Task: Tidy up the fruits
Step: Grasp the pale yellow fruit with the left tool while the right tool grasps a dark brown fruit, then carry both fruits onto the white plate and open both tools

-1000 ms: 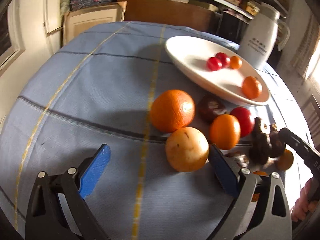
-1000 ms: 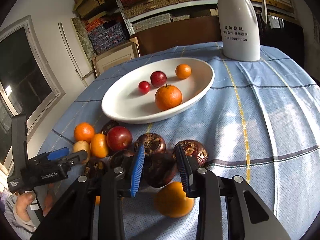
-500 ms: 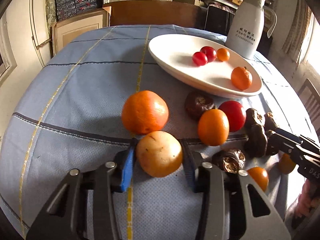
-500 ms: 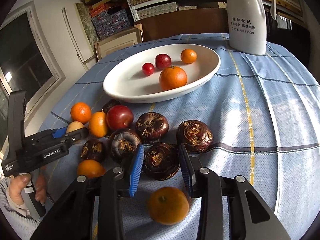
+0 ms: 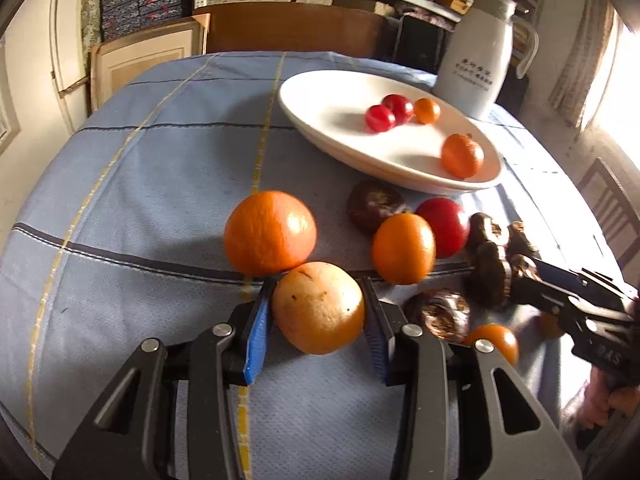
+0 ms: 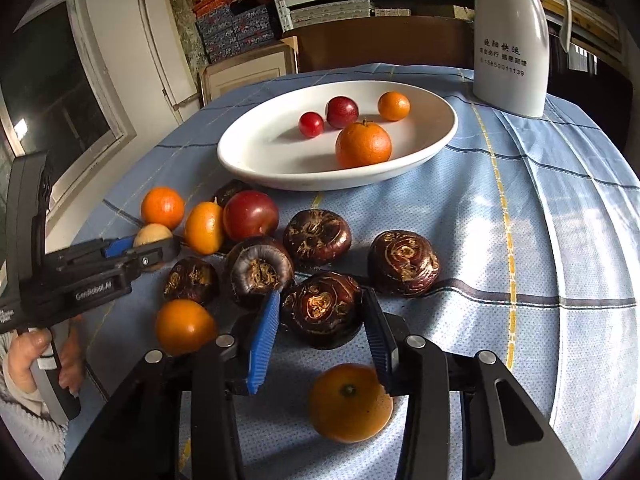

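Left gripper (image 5: 318,312): low centre of the left wrist view, its blue pads pinch the sides of a pale yellow-orange fruit (image 5: 318,307); the jaws have just been closing onto it, likely so it can be carried off the cloth.
Pale fruit's place: on the blue checked tablecloth (image 5: 152,184), touching the big orange (image 5: 270,232) above and left of it, which may roll when its neighbour goes.
Loose pile: right of centre, a smaller orange (image 5: 403,248), a red plum (image 5: 444,226) and dark water chestnuts lie close together, apparently not yet sorted.
White oval dish (image 5: 320,100): upper right, it holds two red fruits and two small oranges, so it looks like the collecting place.
White jug (image 5: 474,76): far upper right, behind the dish, clear of the work.
Right gripper (image 6: 322,312): low centre of the right wrist view, pads pinching a dark water chestnut (image 6: 322,310); the grip has eased a little yet the pads touch both flanks.
Chestnut's place: on the cloth among other chestnuts, with a small orange (image 6: 350,402) just below it.
Judgement: both hands seem to be at the pick-up step, dish next.
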Available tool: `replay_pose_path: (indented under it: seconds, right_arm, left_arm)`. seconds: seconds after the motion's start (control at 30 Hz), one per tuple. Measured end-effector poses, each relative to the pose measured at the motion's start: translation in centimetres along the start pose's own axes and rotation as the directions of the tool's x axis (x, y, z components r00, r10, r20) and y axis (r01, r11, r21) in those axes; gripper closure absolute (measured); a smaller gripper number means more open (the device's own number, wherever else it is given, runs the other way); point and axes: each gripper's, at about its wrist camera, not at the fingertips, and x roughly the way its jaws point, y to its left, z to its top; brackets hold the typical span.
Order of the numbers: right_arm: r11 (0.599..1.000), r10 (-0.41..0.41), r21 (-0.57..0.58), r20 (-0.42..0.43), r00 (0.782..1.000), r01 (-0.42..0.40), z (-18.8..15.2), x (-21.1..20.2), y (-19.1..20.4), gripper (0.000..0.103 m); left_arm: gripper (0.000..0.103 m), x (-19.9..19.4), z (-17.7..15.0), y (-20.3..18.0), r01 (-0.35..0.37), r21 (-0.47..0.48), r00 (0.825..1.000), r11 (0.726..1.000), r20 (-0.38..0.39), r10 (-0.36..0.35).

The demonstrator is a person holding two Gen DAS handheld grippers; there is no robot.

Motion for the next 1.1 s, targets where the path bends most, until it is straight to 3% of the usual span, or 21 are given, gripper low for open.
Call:
replay_pose_path:
  seconds: [0.2,0.3,0.53,0.8,1.03,1.1]
  right_arm:
    - [0.998,0.019,0.057,0.063,0.998,-0.023,0.1,-1.3,-1.1,0.06]
    - [0.997,0.03,0.068,0.118,0.993,-0.039,0.7,-2.4,-1.3,0.06]
    - [0.998,-0.001,0.069,0.177,0.984,-0.011,7.6,-2.6,-2.1,0.06]
    - [0.986,-0.015,0.164,0.091,0.996,0.0,13.4,5.0,-5.0,0.06]
    - [0.981,0.002,0.192,0.039,0.999,-0.009,13.9,8.1,-5.2,0.059]
    - [0.979,0.003,0.205,0.059,0.998,-0.015,13.7,7.2,-5.4,0.059]
  left_arm:
    - [0.063,-2.3,-0.2,-0.1,0.036,-0.012,0.995,0.999,0.098,-0.034]
    - [0.063,-2.7,0.8,-0.9,0.043,0.002,0.993,0.999,0.11,-0.043]
    - [0.063,-1.5,7.4,-3.3,0.017,0.056,0.991,0.998,0.132,-0.024]
    - [0.062,5.6,11.5,-4.2,-0.011,0.072,0.999,0.997,0.036,0.008]
    - [0.06,7.5,11.4,-3.4,-0.003,0.063,1.0,0.998,0.009,0.002]
    - [0.043,7.1,11.2,-3.5,-0.003,0.065,1.0,0.998,0.025,0.001]
